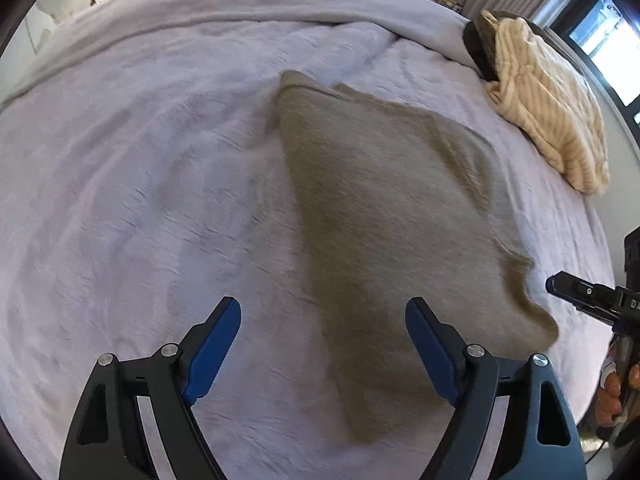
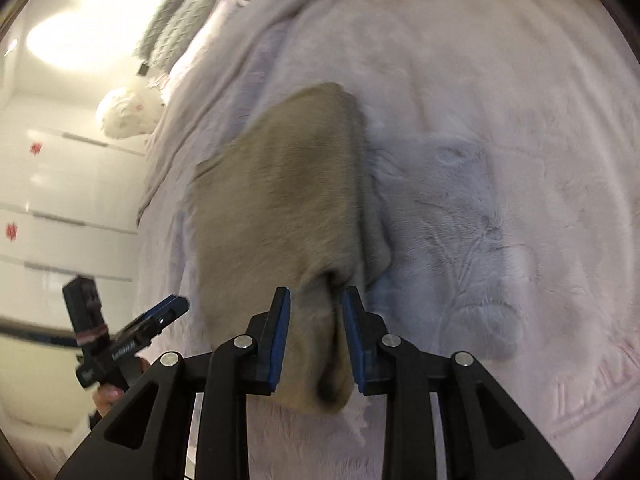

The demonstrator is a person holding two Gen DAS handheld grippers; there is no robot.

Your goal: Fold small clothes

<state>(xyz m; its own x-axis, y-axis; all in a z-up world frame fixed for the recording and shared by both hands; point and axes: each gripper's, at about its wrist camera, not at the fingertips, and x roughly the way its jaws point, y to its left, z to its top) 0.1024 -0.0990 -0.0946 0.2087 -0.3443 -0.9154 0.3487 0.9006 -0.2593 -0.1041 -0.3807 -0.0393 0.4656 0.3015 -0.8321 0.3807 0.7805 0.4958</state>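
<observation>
An olive-brown cloth (image 1: 384,208) lies on the pale lilac fleece blanket (image 1: 140,184) of a bed. My left gripper (image 1: 323,312) is open and empty, above the cloth's near edge. In the right wrist view the same cloth (image 2: 280,200) runs up from between my right gripper's (image 2: 316,300) blue pads (image 2: 282,332), which are shut on a bunched corner of it, lifted off the blanket (image 2: 500,140). The right gripper also shows at the right edge of the left wrist view (image 1: 560,284).
A cream ribbed knit garment (image 1: 548,100) lies folded at the bed's far right, beside a dark item (image 1: 480,48). A grey knitted throw (image 2: 180,24) lies at the bed's far end. White cupboards (image 2: 60,200) stand to the left. The left gripper shows at lower left (image 2: 160,312).
</observation>
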